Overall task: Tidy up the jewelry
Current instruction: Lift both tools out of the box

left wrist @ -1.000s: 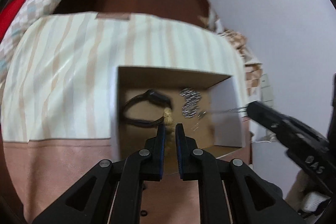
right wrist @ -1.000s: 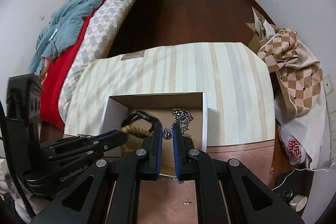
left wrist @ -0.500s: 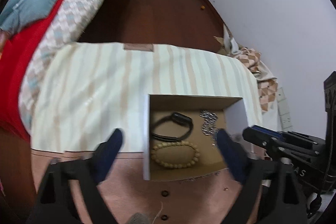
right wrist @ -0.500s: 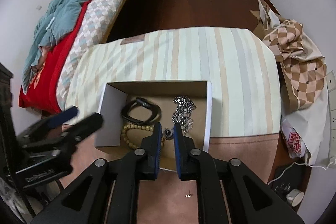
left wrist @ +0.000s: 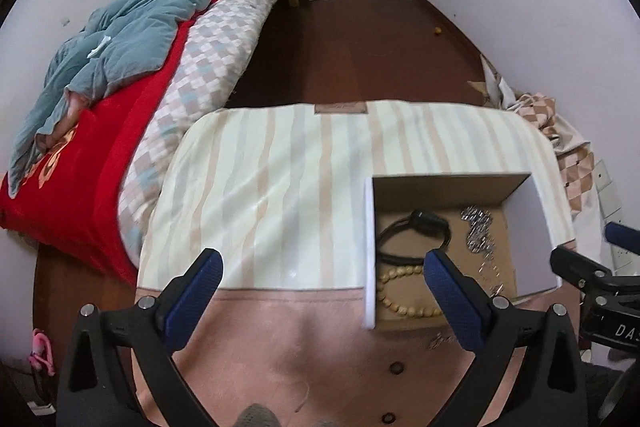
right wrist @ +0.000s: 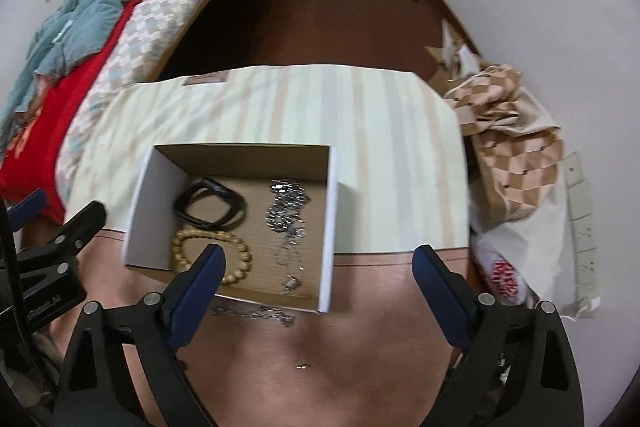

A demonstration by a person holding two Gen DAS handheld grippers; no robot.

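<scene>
Right wrist view: box (right wrist: 332,211) holds bracelet (right wrist: 236,247), watch (right wrist: 210,205) (chain (right wrist: 286,211) too).

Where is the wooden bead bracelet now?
In the right wrist view the wooden bead bracelet lies inside the cardboard box, in its near left part, just in front of the black watch and left of the silver chain.

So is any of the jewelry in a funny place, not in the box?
Yes. A silver chain lies on the pink cloth just outside the cardboard box, against its near wall, and a tiny gold piece sits alone nearer the camera. The black band, bead bracelet and other chains are inside.
</scene>
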